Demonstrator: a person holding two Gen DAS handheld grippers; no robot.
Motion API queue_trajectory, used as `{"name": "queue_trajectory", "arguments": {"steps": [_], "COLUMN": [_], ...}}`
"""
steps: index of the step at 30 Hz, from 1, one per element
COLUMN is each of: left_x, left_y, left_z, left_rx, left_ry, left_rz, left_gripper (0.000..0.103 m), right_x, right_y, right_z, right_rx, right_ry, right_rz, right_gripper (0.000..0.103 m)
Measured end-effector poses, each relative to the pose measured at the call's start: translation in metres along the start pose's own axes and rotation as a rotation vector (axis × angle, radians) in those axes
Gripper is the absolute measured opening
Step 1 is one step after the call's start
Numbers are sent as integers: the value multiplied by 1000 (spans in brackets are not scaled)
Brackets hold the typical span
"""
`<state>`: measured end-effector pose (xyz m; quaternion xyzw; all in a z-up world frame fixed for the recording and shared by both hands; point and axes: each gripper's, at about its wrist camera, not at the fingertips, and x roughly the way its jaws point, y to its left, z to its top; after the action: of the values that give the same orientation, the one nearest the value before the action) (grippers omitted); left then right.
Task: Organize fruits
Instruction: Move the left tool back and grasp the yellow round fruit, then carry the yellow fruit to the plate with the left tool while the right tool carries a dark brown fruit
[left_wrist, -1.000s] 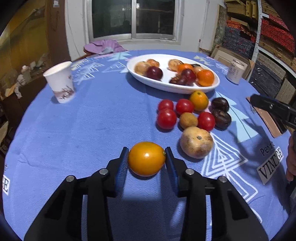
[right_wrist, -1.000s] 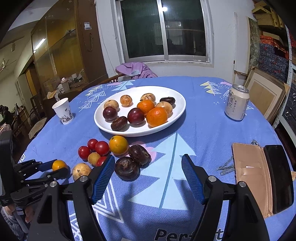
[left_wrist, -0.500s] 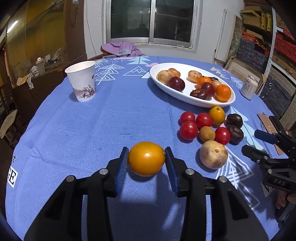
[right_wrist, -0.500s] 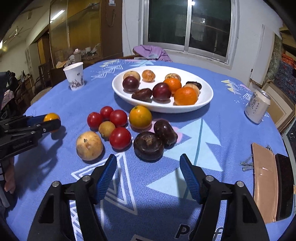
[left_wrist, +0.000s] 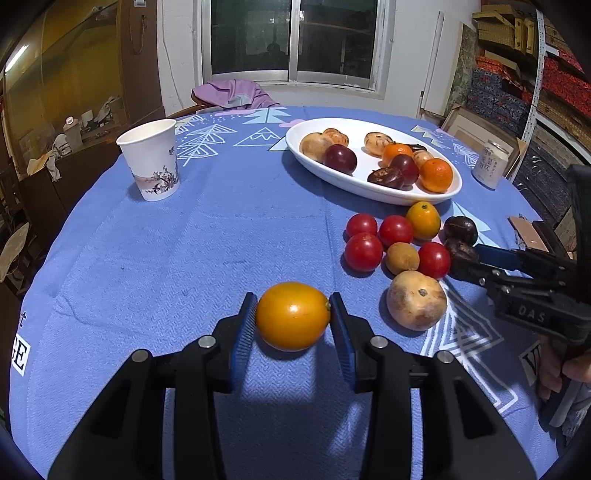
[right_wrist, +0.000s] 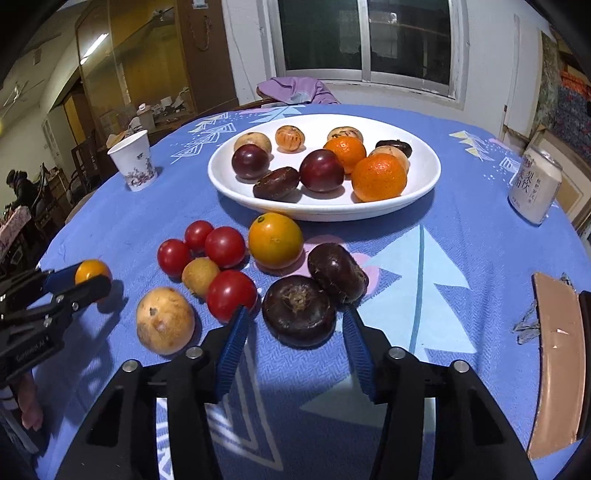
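We see the left gripper (left_wrist: 293, 317) angled downward, clamping the yellow fruit (left_wrist: 293, 316), while the right gripper (right_wrist: 293, 325), jaws just narrowing, straddles the near dark fruit (right_wrist: 298, 310) without contact.

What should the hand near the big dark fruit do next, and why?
Probably finish closing. The right gripper has just been closing, and the big dark fruit sits between its blue pads, which do not seem to press it yet. The left gripper already holds the yellow-orange fruit.

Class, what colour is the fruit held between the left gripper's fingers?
Orange-yellow fruit, seen best in the left wrist view.
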<state>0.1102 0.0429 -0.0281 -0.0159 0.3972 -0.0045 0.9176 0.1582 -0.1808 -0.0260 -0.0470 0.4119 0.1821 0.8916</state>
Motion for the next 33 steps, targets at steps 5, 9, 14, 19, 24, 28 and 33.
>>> {"name": "queue_trajectory", "arguments": {"steps": [5, 9, 14, 19, 24, 28, 33], "left_x": [1, 3, 5, 0, -9, -13, -24], "left_y": [-3, -4, -5, -6, -6, -8, -13], "left_z": [0, -1, -2, -1, -1, -1, -4], "left_rx": [11, 17, 23, 31, 34, 38, 49], "left_ry": [4, 13, 20, -2, -42, -63, -109], "left_rz": [-2, 1, -3, -5, 11, 28, 70], "left_gripper": [39, 39, 39, 39, 39, 39, 39], "right_x": [7, 4, -4, -20, -44, -60, -74], "right_y": [-1, 4, 10, 15, 17, 19, 23], "right_z": [2, 0, -4, -12, -15, -21, -35], "right_rx": [8, -22, -55, -75, -63, -48, -43], "right_ry": [23, 20, 3, -33, -100, -144, -177], "right_rz": [14, 4, -12, -9, 13, 18, 2], "right_gripper": [49, 43, 42, 42, 42, 42, 42]}}
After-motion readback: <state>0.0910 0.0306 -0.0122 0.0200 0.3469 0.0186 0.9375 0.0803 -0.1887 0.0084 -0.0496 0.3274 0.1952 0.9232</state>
